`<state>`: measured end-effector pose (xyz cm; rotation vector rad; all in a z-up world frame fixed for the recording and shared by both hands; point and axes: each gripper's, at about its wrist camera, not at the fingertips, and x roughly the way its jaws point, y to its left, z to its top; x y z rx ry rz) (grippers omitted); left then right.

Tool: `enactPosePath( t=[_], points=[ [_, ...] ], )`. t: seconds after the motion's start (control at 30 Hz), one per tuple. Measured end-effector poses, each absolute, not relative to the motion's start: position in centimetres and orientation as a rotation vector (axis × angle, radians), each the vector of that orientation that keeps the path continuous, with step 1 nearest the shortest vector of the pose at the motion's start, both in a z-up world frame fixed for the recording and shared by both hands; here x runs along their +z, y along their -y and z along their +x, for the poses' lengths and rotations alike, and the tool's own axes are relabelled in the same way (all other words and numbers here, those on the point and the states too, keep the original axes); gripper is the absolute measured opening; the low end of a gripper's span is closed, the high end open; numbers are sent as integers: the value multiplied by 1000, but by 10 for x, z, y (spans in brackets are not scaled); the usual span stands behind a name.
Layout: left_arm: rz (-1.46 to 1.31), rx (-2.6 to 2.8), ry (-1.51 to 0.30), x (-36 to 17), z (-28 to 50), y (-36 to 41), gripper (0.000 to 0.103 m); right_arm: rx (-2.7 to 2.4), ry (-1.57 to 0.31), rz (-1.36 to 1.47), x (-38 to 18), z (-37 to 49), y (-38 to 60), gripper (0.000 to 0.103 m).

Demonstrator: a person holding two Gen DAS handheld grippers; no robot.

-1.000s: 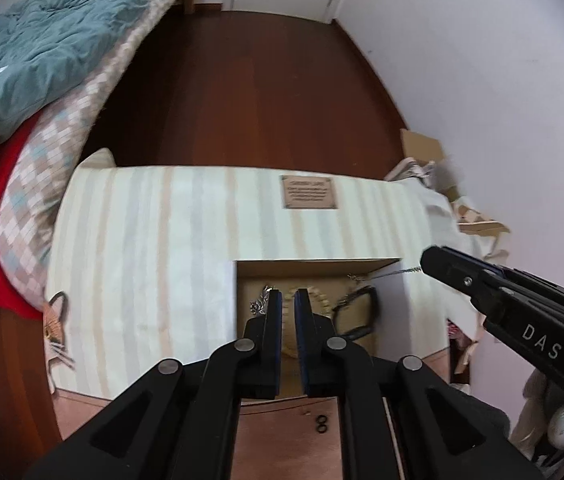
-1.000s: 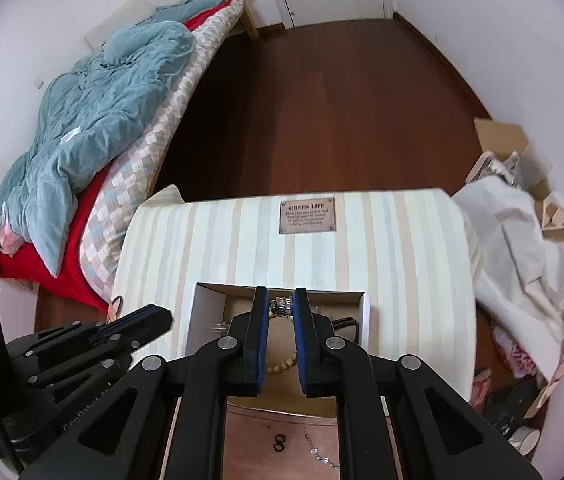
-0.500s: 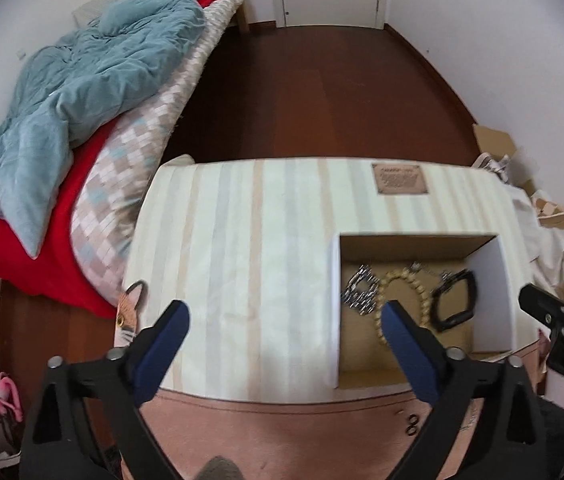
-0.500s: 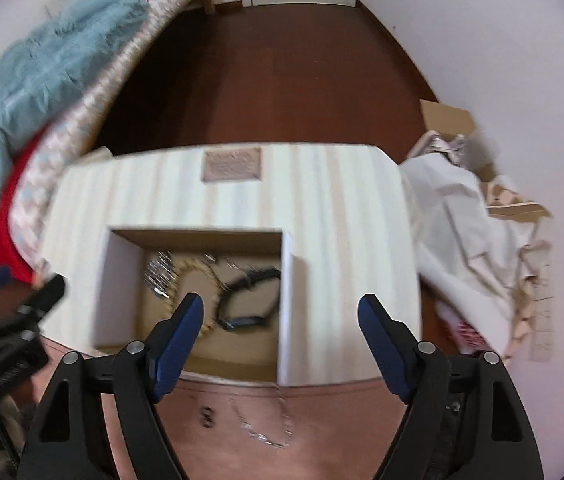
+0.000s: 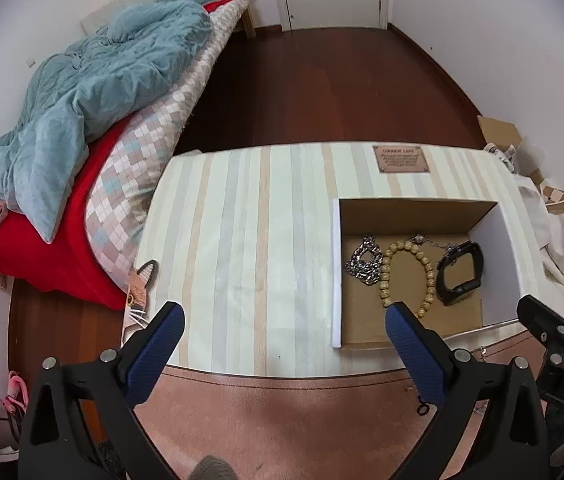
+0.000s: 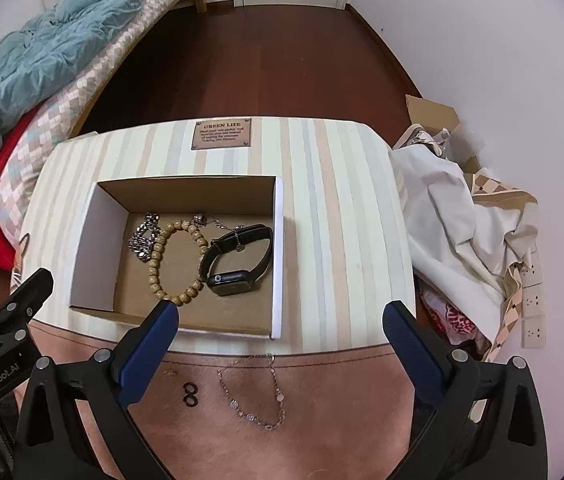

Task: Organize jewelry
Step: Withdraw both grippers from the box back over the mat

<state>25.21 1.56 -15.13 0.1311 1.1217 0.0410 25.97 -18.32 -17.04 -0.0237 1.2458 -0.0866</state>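
Observation:
An open cardboard box (image 6: 279, 256) (image 5: 336, 272) sits on the striped table. It holds a silver chain (image 6: 143, 236) (image 5: 364, 260), a wooden bead bracelet (image 6: 177, 258) (image 5: 406, 272) and a black watch (image 6: 237, 264) (image 5: 460, 274). A thin silver necklace (image 6: 257, 392) and a small black ring piece (image 6: 190, 394) (image 5: 422, 406) lie on the brown mat in front of the box. My left gripper (image 5: 282, 324) is open and empty, left of the box. My right gripper (image 6: 282, 320) is open and empty, above the box's front right corner.
The striped table top (image 6: 342, 200) carries a brown plaque (image 6: 221, 134). A bed with a blue quilt (image 5: 93, 92) stands to the left. White cloth and cardboard clutter (image 6: 462, 208) lie to the right. Dark wood floor (image 6: 261, 60) lies beyond.
Both grippers have opened wide from shut and drawn back from over the box. The left one has moved left, the right one right.

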Motion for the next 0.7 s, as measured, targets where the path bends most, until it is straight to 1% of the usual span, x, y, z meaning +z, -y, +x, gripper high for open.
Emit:
enactPosePath(
  t=[0.23,0.7],
  points=[
    [170,58,-1029,-118,224,-12,103,-68,-1194,-23,-140,234,179,103],
    [113,47,-917,-59,164,-24,103,-42,-1047,-15,-64,173,168,103]
  ],
)
